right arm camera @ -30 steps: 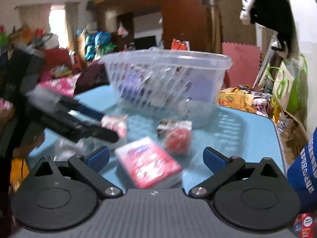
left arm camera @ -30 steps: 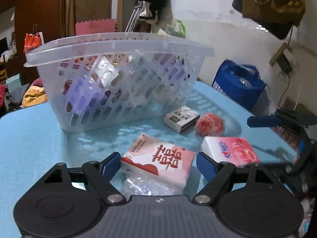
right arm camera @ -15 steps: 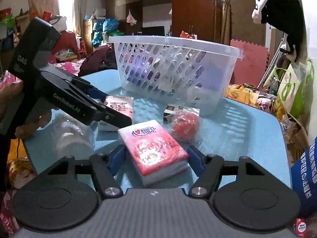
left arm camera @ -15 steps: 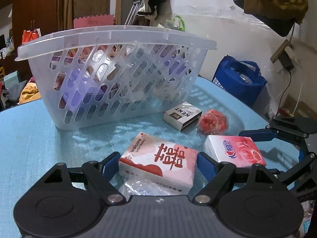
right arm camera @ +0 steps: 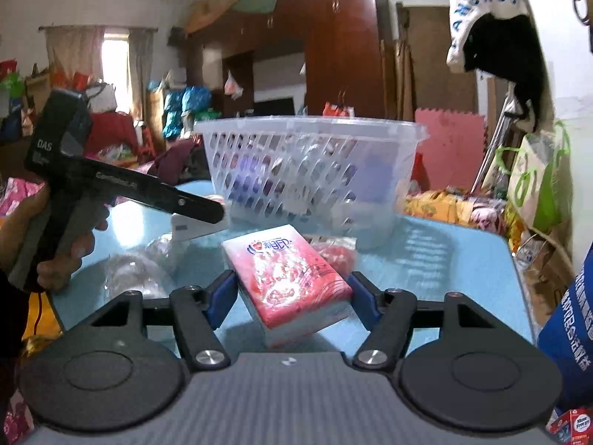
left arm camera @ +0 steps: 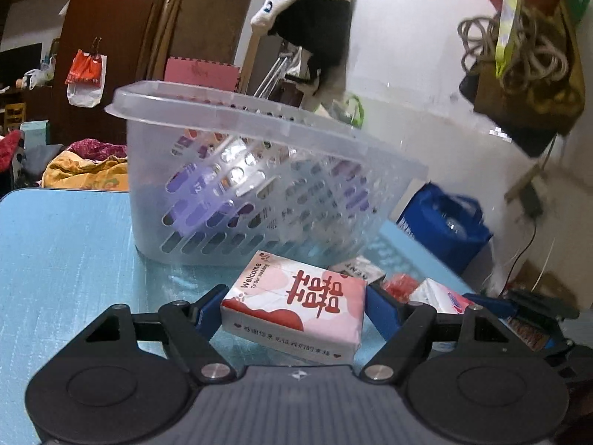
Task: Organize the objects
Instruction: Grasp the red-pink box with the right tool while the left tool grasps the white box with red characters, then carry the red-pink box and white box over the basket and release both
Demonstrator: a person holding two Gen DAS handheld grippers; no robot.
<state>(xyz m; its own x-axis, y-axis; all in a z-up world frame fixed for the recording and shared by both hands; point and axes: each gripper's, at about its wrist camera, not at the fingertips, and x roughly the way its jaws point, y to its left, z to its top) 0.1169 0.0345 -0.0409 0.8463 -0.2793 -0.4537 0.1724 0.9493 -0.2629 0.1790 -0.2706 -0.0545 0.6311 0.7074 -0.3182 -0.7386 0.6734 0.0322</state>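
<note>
My left gripper (left arm camera: 292, 306) is shut on a pink and white tissue pack (left arm camera: 296, 304) with red characters and holds it lifted above the blue table (left arm camera: 66, 244). My right gripper (right arm camera: 292, 293) is shut on a red tissue pack (right arm camera: 289, 278) and holds it tilted above the table. A clear slotted basket (left arm camera: 241, 185) with several items inside stands just beyond both; it also shows in the right wrist view (right arm camera: 307, 170). The left gripper shows in the right wrist view (right arm camera: 200, 218), still holding its pack.
A cigarette box (left arm camera: 355, 270) and a red wrapped lump (left arm camera: 400, 283) lie on the table near the basket. A crumpled clear plastic bag (right arm camera: 133, 278) lies at the left. A blue bag (left arm camera: 444, 222) stands beyond the table's right edge.
Both grippers closed on their tissue packs and lifted them off the table. The left gripper has moved nearer the basket.
</note>
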